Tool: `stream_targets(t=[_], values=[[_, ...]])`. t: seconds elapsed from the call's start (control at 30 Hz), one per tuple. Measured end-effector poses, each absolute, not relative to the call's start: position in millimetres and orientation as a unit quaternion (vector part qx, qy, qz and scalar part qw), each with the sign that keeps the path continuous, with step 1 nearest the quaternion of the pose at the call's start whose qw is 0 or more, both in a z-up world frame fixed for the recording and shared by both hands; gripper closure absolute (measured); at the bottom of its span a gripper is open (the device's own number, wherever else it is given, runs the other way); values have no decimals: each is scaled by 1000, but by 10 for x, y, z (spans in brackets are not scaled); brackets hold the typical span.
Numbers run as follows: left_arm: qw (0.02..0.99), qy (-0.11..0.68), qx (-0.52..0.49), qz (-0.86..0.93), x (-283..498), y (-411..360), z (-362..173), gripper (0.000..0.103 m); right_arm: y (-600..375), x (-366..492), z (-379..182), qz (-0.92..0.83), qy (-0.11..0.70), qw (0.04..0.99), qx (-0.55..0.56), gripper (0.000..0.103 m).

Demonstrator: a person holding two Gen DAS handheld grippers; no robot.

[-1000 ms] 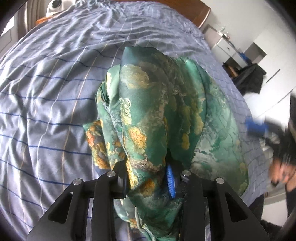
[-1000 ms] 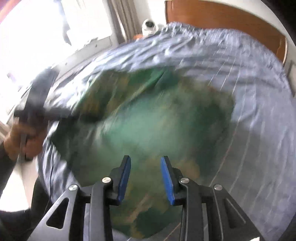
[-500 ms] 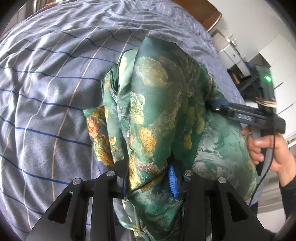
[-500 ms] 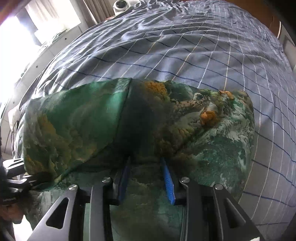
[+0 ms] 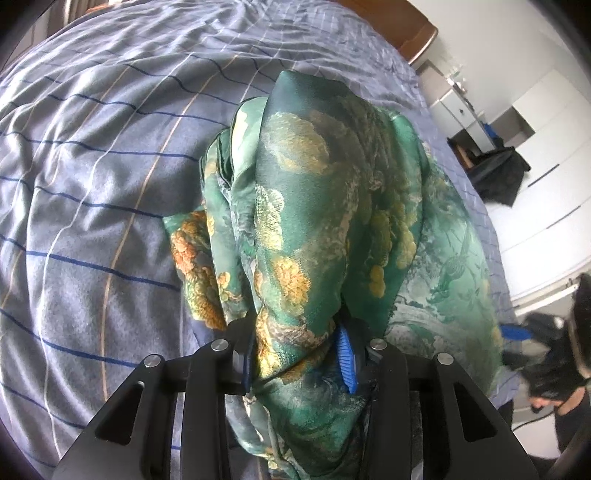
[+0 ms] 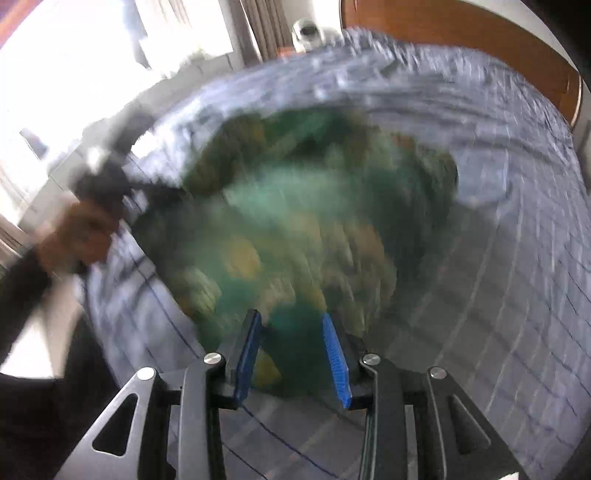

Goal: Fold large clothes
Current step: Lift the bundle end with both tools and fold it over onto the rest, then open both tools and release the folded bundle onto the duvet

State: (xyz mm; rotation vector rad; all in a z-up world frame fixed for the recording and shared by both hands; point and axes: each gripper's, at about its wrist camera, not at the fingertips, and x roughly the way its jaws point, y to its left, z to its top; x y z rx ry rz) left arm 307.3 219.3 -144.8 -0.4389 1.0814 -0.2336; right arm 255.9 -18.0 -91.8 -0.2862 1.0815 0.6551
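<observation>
A green silky garment (image 5: 325,206) with yellow and orange flower print lies bunched on the bed. My left gripper (image 5: 299,354) is shut on a thick fold of it, and the cloth rises in a ridge ahead of the fingers. In the blurred right wrist view the garment (image 6: 295,221) spreads over the bed ahead of my right gripper (image 6: 293,347), which is open with nothing between its blue pads. The right gripper also shows at the right edge of the left wrist view (image 5: 517,334).
The bed (image 5: 92,184) has a blue-grey checked cover. A wooden headboard (image 6: 461,33) stands at the far end. White cabinets (image 5: 546,147) and a dark chair (image 5: 498,173) stand to the right of the bed. A bright window (image 6: 74,55) is on the left.
My right gripper has pulled back from the garment and away to the bed's edge, moving fast. My left gripper keeps its hold on the fold.
</observation>
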Motion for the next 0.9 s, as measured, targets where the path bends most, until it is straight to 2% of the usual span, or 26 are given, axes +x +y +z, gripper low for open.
stream_targets(t=[0.17,0.43,0.5,0.53,0.57,0.63,0.67,0.7,0.9], values=[[832,506,-203,-102,3067,2162,-1469,65,125,2678,-1392,285,551,760,-196,66],[824,507,-233,-99,3058,2232,-1500,63,179,2816,-1494,264,542,780,-170,66],[829,499,-233,-97,3016,2238,-1413,59,111,2699,-1379,264,522,794,-165,66],[835,491,-233,-91,2965,2239,-1341,53,53,2629,-1281,260,508,805,-159,65],[839,485,-230,-83,2925,2228,-1296,42,-14,2561,-1189,255,499,814,-151,62],[857,467,-213,-39,2773,2213,-1151,22,-180,2448,-1023,230,489,831,-132,41],[866,455,-207,-21,2669,2210,-1066,18,-279,2386,-940,222,485,838,-116,35],[870,448,-206,-16,2603,2207,-1025,18,-362,2326,-879,219,483,841,-103,23],[898,409,-156,43,2209,2141,-689,14,-772,1981,-696,178,440,877,-70,21]])
